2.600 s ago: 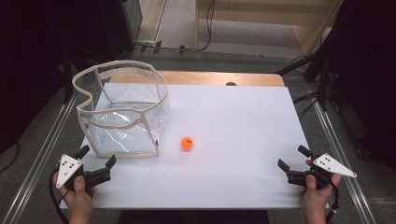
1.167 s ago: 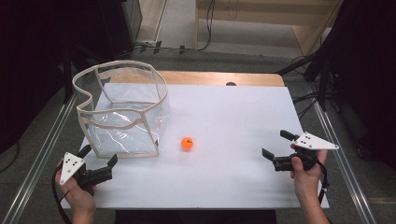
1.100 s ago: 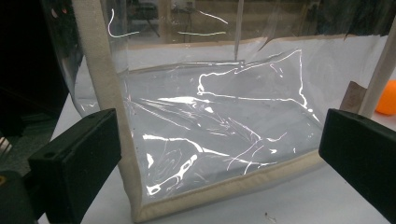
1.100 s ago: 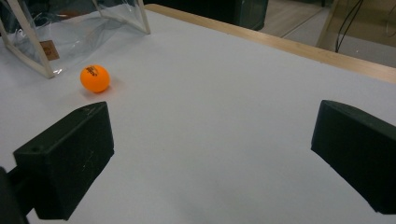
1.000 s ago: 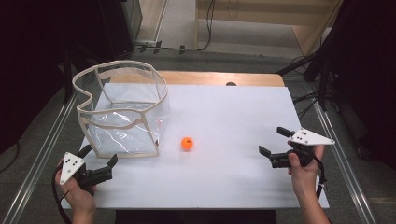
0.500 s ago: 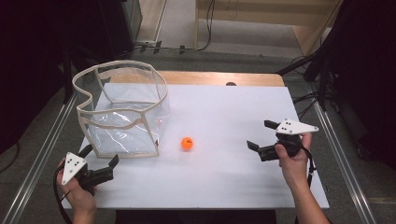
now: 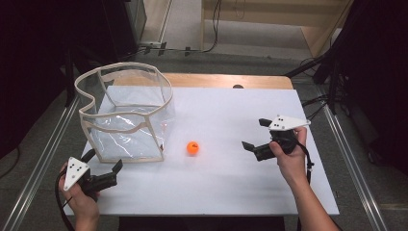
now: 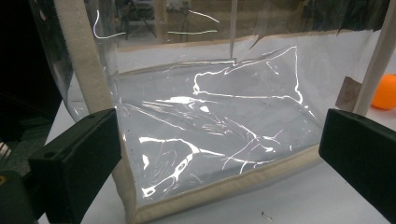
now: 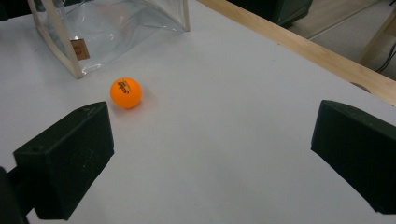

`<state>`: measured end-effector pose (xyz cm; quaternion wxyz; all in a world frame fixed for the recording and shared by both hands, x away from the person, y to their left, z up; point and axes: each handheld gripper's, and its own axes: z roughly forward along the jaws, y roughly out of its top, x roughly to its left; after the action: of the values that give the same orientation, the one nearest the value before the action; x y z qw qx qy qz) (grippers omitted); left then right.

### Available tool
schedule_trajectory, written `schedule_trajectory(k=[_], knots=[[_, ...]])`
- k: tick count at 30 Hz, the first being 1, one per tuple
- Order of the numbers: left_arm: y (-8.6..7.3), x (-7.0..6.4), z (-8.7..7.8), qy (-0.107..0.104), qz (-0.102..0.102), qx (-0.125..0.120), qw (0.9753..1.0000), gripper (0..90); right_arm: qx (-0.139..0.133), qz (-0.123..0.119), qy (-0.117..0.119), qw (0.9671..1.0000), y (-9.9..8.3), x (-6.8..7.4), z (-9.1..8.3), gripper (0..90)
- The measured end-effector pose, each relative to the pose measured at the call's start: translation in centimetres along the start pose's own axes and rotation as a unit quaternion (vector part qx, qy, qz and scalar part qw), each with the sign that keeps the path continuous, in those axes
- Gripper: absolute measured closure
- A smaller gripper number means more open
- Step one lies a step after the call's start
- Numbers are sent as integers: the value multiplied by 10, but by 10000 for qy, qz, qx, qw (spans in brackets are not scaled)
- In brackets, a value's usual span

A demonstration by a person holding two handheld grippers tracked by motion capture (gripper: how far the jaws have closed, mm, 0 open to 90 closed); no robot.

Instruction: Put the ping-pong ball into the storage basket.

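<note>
A small orange ball (image 7: 193, 147) lies on the white table, just right of a clear plastic bag with beige trim (image 7: 127, 113) that stands open at the top. My right gripper (image 7: 255, 134) hovers open to the right of the ball and points at it; its own view has the ball (image 9: 125, 92) ahead near the left jaw, nothing between the jaws (image 9: 210, 154). My left gripper (image 7: 105, 160) is open at the front left, close to the bag's near wall (image 8: 210, 135). The ball (image 8: 385, 92) peeks past the bag's right corner.
The white tabletop (image 7: 231, 187) has a wooden strip (image 7: 216, 80) along its far edge. Metal rails (image 7: 43, 154) run along both sides. Dark equipment and cables stand on the floor beyond the table.
My right gripper has moved from the table's front right corner forward and leftward toward the ball. The left gripper has barely shifted. Ball and bag have stayed put.
</note>
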<state>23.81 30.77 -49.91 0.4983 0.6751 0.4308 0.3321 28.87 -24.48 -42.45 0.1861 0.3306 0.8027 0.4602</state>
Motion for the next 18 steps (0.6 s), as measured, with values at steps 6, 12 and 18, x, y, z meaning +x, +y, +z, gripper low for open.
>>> schedule_trajectory(k=[6, 12, 18], knots=[[0, 0, 0, -20, 12, -3, 10000, 0, 35, -60, 98, 9999, 11, 2, 9, 0], [0, 0, 0, -31, 17, -1, 10000, 0, 151, -136, 232, 9995, 20, 5, 20, 0], [0, -1, -1, -24, 20, -28, 10000, 0, 280, -221, 387, 9986, 27, 8, 31, 0]])
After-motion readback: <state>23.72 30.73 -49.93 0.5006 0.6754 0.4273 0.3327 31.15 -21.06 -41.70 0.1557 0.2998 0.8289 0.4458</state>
